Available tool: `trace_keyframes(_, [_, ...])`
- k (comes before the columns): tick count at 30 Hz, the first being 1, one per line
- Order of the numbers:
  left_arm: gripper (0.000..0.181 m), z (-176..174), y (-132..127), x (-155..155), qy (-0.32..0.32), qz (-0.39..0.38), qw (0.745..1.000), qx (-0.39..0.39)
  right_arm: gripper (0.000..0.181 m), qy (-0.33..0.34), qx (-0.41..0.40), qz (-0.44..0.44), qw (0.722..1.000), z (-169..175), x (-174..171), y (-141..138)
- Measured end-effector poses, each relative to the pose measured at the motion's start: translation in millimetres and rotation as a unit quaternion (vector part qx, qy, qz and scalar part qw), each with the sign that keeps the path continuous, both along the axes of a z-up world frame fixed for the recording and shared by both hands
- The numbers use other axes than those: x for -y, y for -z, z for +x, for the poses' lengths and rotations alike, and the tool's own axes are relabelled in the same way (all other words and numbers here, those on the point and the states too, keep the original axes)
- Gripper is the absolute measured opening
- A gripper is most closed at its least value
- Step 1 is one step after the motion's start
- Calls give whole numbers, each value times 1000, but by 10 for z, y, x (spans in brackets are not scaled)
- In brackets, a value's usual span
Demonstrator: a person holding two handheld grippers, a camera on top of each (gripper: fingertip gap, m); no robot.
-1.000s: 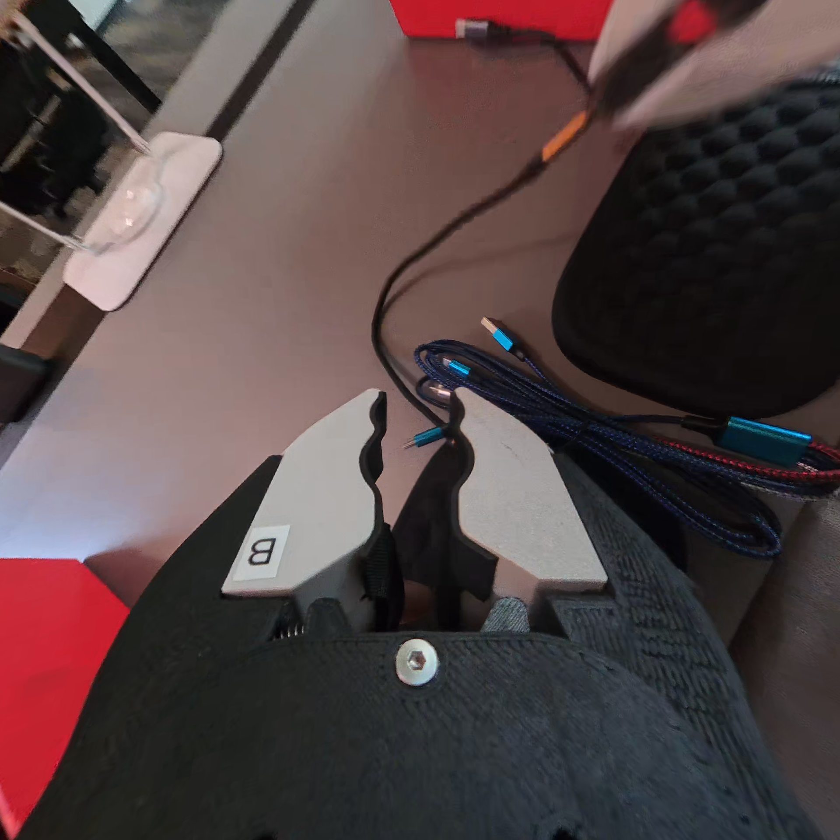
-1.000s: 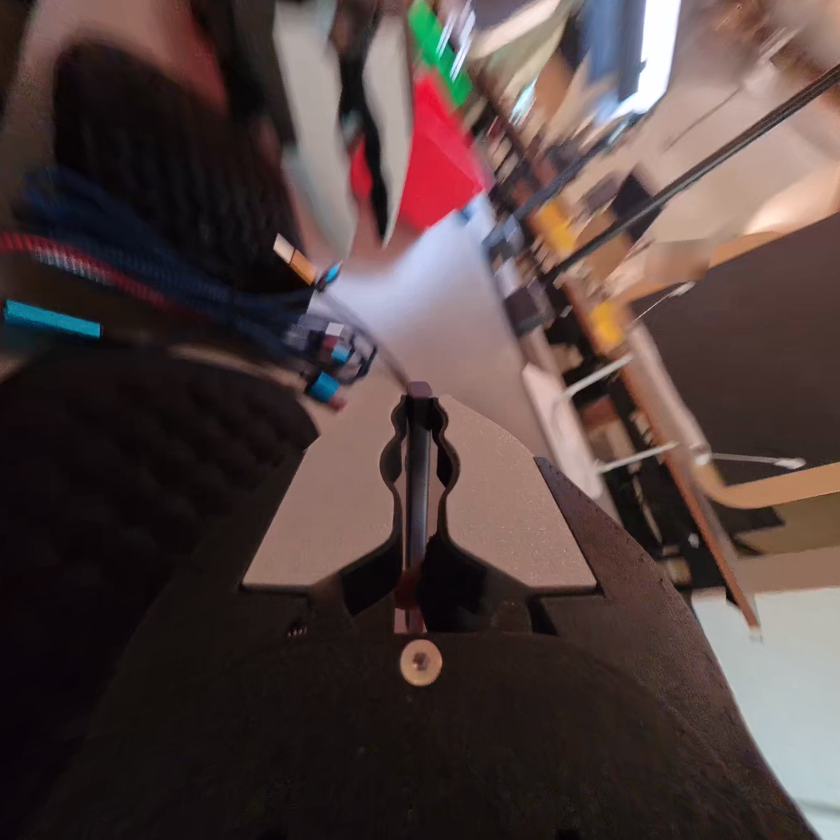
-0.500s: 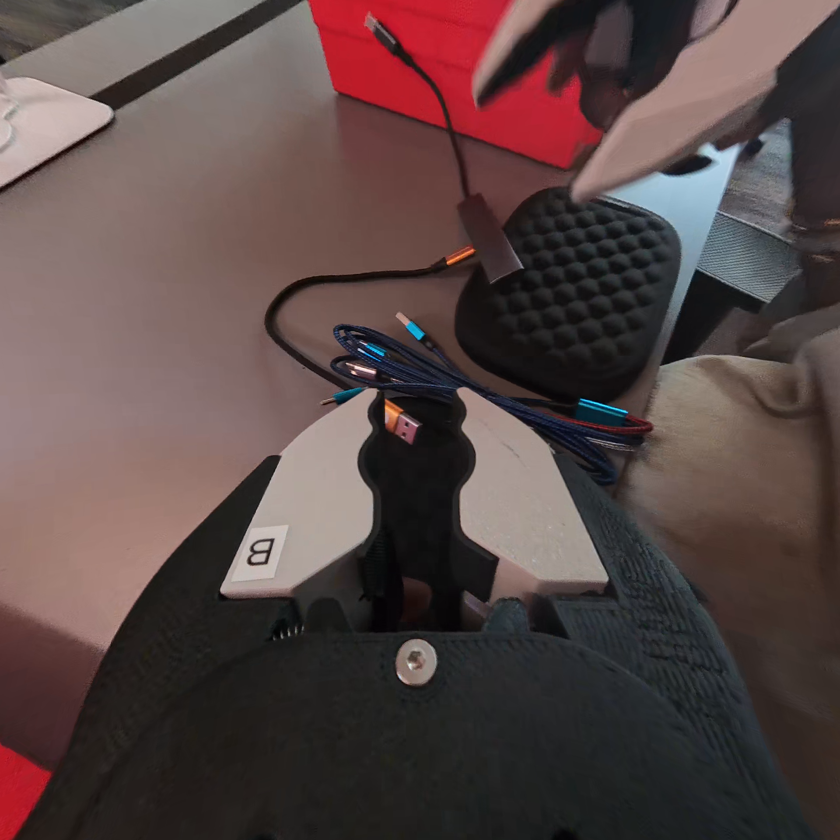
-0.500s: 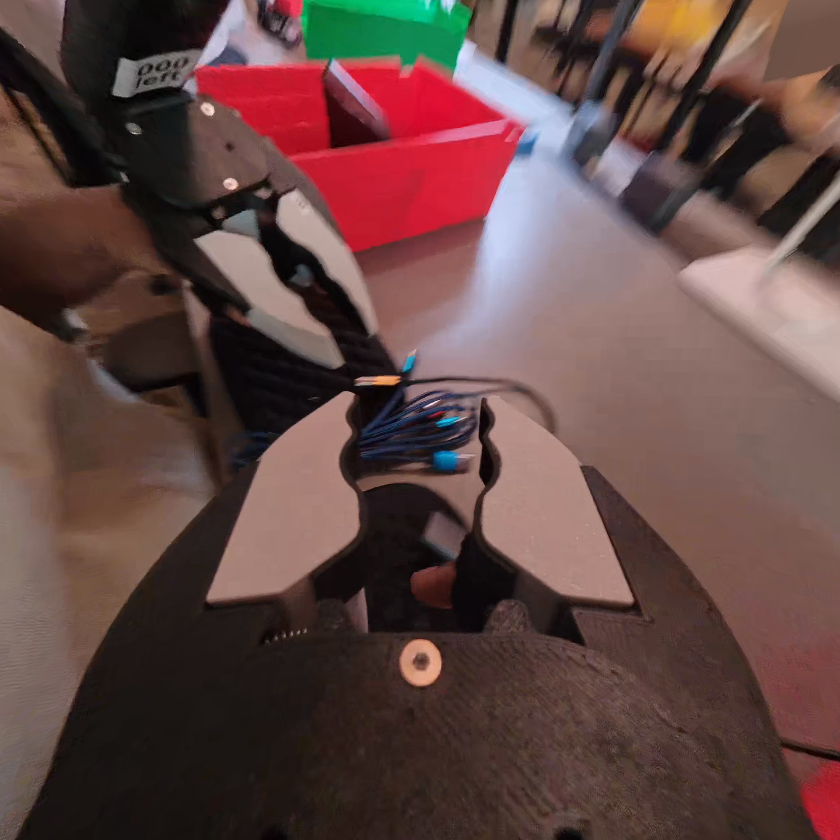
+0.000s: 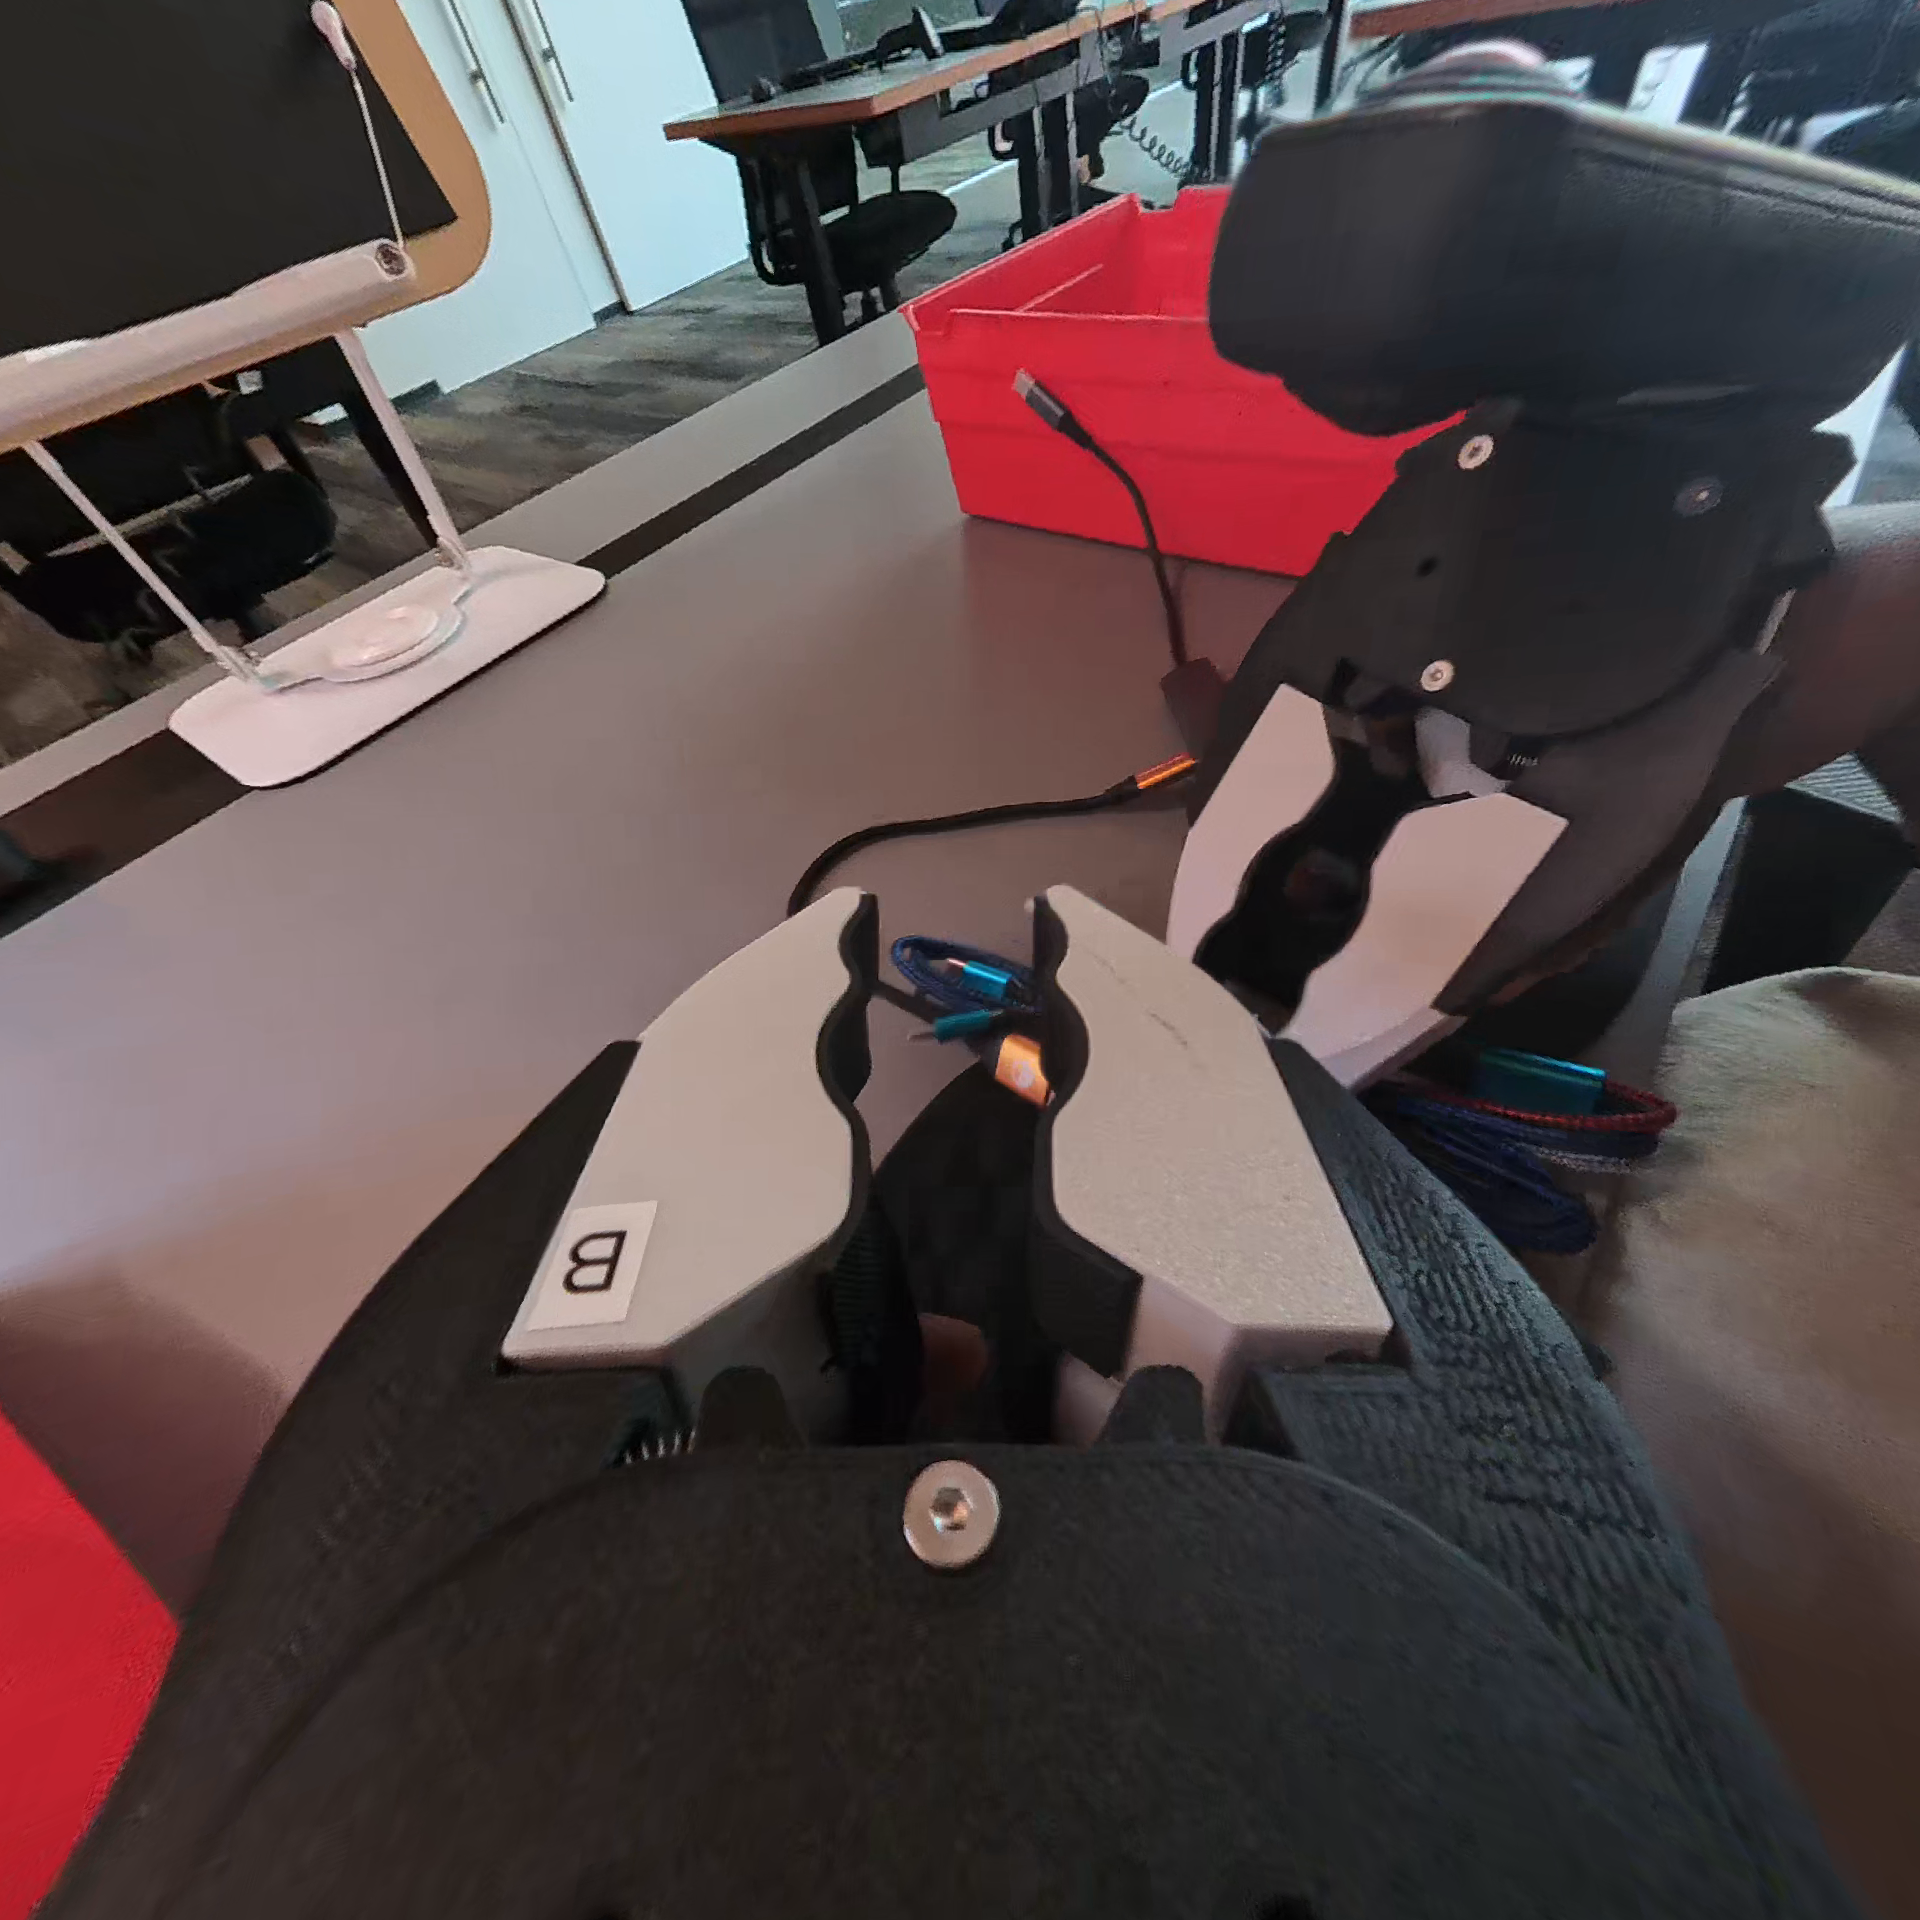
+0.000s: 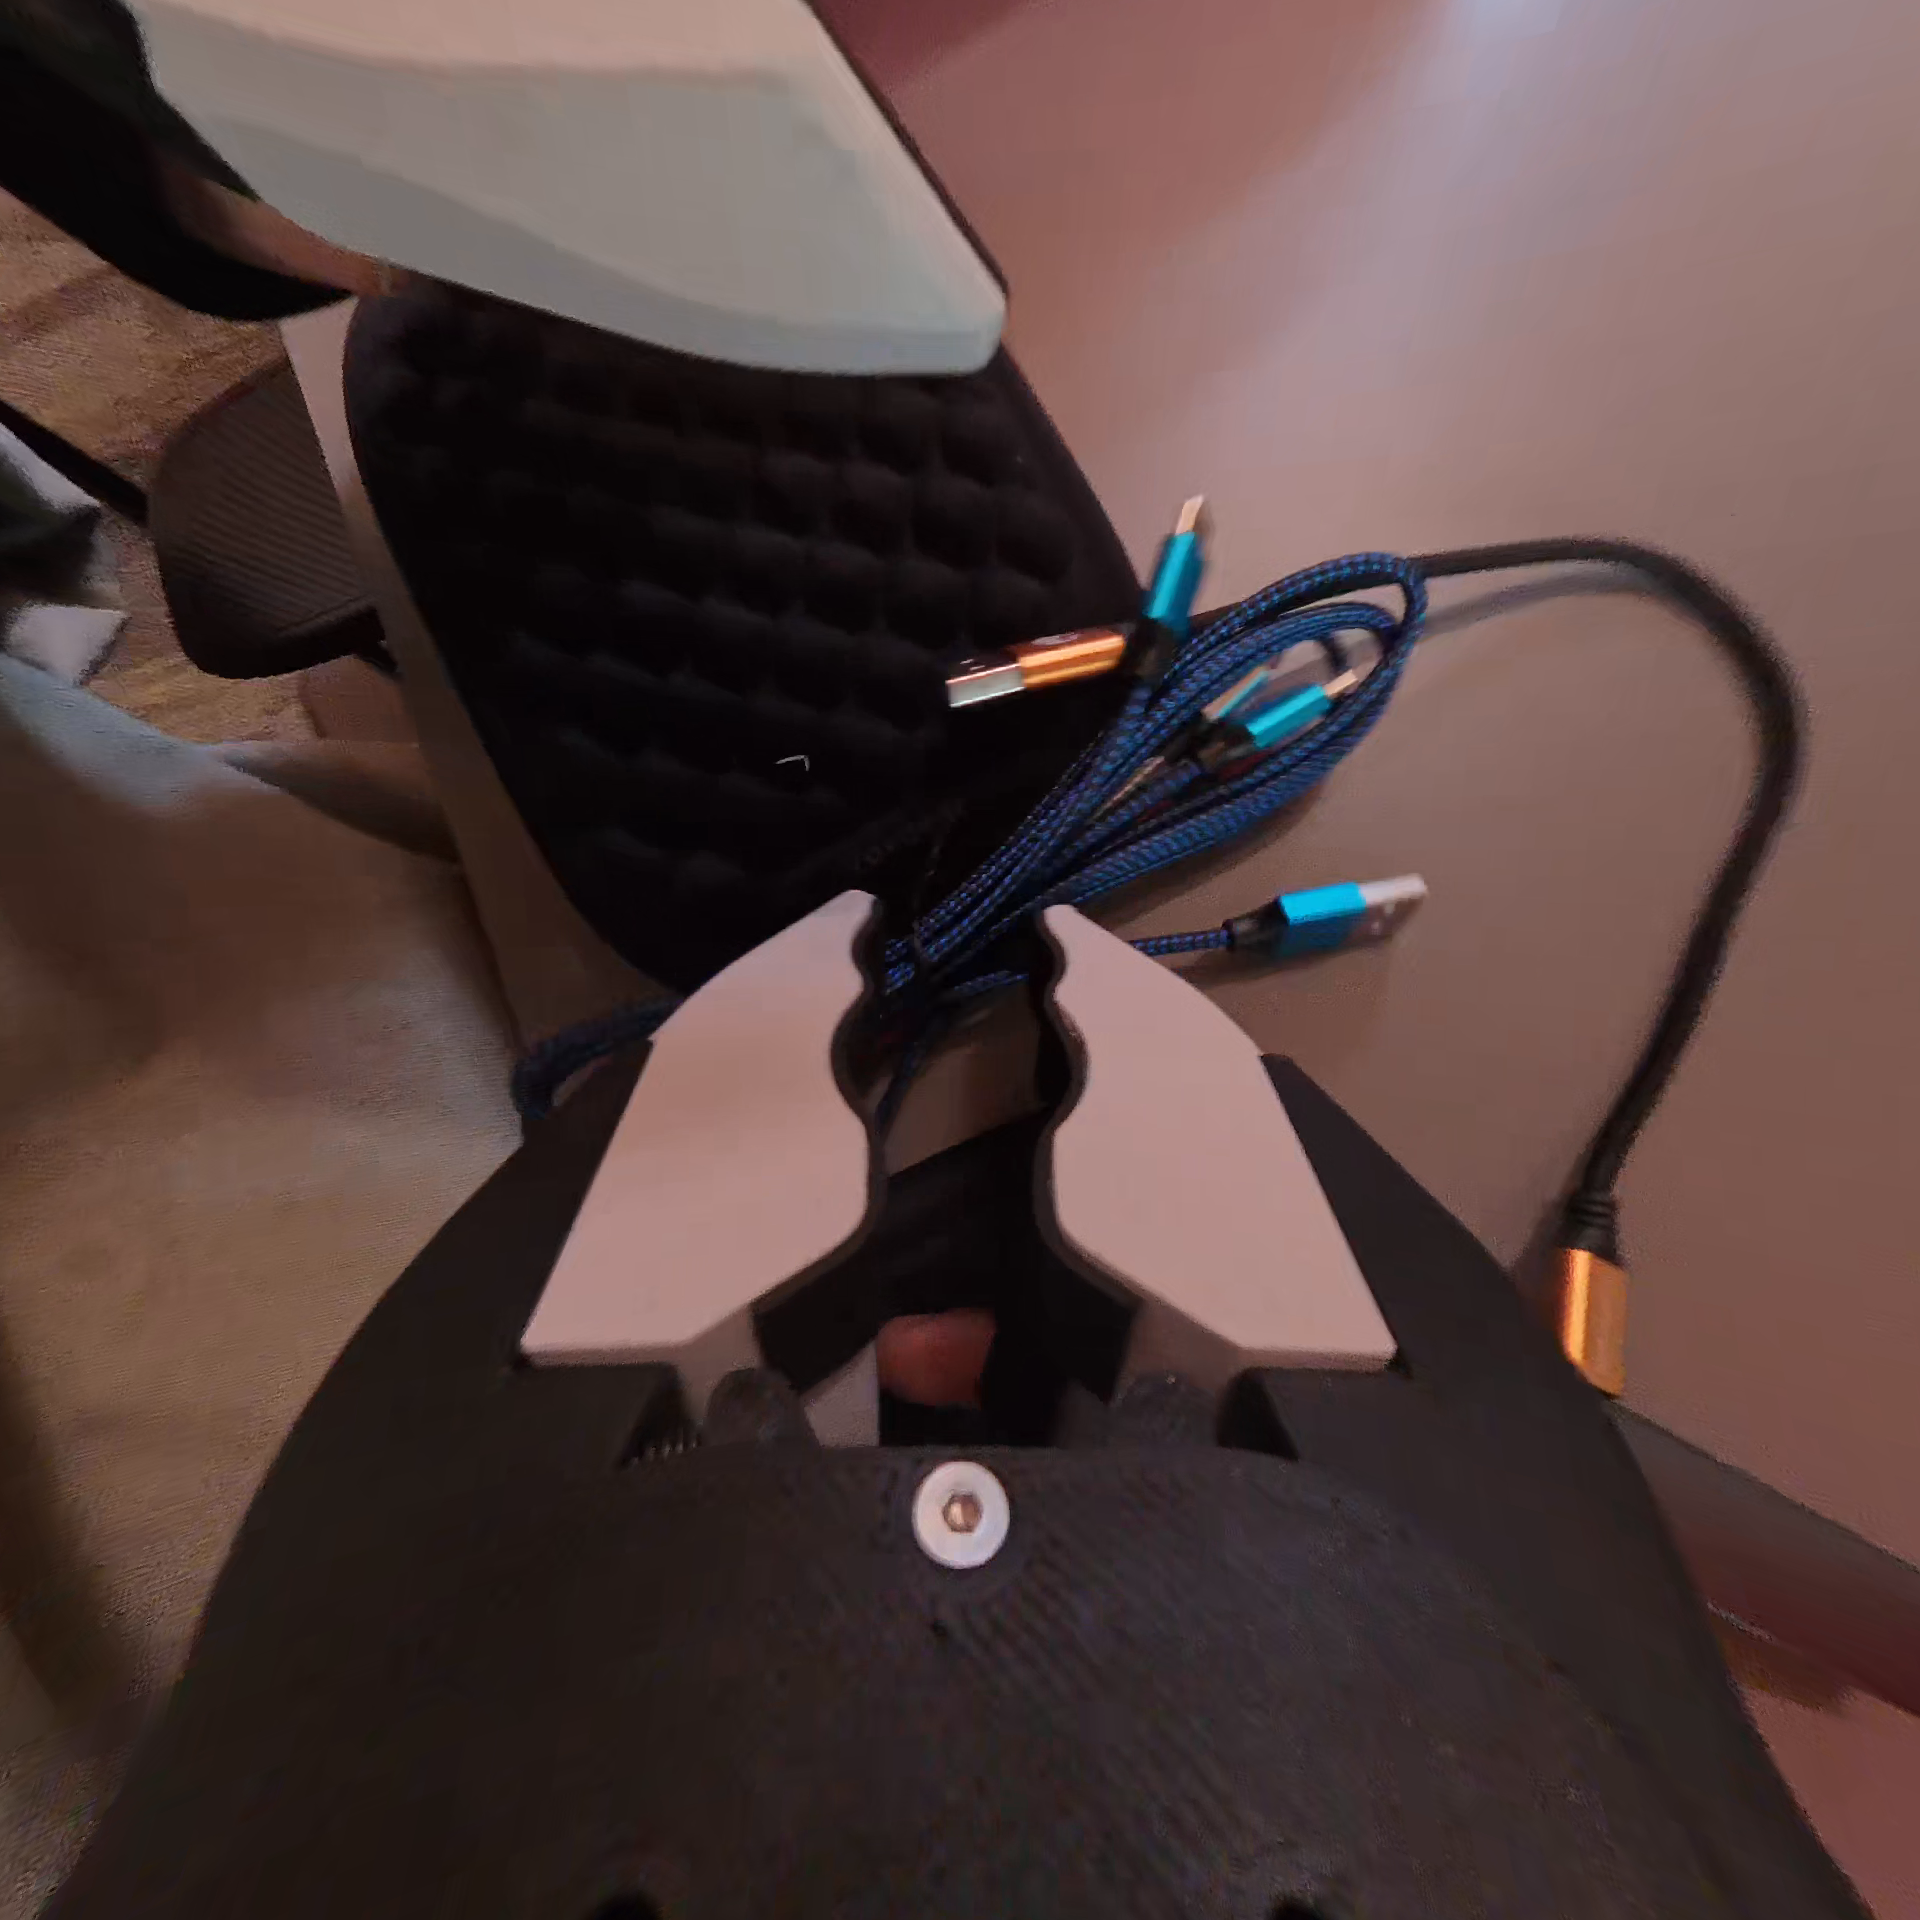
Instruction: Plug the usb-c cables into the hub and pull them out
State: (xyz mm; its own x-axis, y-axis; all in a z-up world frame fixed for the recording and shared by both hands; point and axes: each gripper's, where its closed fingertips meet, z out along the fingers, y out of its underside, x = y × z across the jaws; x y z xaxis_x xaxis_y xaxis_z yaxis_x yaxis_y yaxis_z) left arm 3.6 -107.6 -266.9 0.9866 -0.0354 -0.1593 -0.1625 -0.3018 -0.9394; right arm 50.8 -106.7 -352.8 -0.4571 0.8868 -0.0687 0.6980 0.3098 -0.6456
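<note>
A bundle of blue braided cables (image 6: 1195, 769) with blue plugs lies on the brown table beside a black dimpled pad (image 6: 727, 644). An orange plug (image 6: 1039, 665) rests on the pad's edge. My right gripper (image 6: 956, 925) is open, its fingertips on either side of the bundle. My left gripper (image 5: 951, 914) is open and empty, just short of the blue cables (image 5: 966, 977) and orange plug (image 5: 1018, 1070). The right gripper (image 5: 1268, 997) points down at the cables. The small dark hub (image 5: 1190, 686) is partly hidden behind it, next to a black cable's orange connector (image 5: 1164, 774).
A red bin (image 5: 1122, 416) stands at the table's far side, behind the hub's lead (image 5: 1132, 499). A white monitor stand base (image 5: 384, 655) sits far left. A black cable (image 6: 1714, 727) loops to an orange connector (image 6: 1590, 1320). The left gripper's finger (image 6: 582, 187) fills the top. Spacing between my two grippers at the tips: around 10 cm.
My right gripper, shut a second ago, has opened and come down over the blue cable bundle. My left gripper has tilted up to face across the table, still open.
</note>
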Motion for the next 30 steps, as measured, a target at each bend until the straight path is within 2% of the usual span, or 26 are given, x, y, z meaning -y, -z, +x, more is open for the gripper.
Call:
trace_keyframes(3, [27,40,-88,-9,8,28,999,22,19,-15,-36,3,999,-32,7,-72])
trace_keyframes(5, [27,-12,-203,16,-7,62,998,31,17,-19,-85,-12,996,-79,18,-227])
trace_keyframes(8, [38,-130,-461,102,-33,151,987,54,12,-23,-215,-13,976,-132,-53,-669])
trace_keyframes(10, [49,-157,-605,152,-31,214,970,109,11,-26,-324,-3,946,-118,-106,-1007])
trace_keyframes(13, [71,19,-803,161,50,296,924,237,11,-32,-433,-44,900,-31,-111,-1362])
trace_keyframes(15, [76,188,-856,113,120,302,894,308,11,-51,-480,-111,869,52,-46,-1513])
trace_keyframes(17, [77,370,-857,52,183,287,879,335,11,-64,-497,-205,840,124,5,-1627])
trace_keyframes(19, [76,500,-891,14,219,287,869,338,11,-75,-499,-285,815,175,43,-1698])
trace_keyframes(21, [61,605,-968,1,246,290,866,325,11,-95,-486,-314,811,186,121,-1667])
trace_keyframes(24, [14,692,-970,-24,262,267,887,273,12,-108,-468,-294,827,144,210,-1561])
trace_keyframes(28, [10,573,-795,-115,185,205,946,168,17,-88,-423,-271,860,66,70,-1440])
trace_keyframes(30, [10,455,-666,-128,140,156,972,106,19,-53,-458,-247,852,88,-123,-1547])
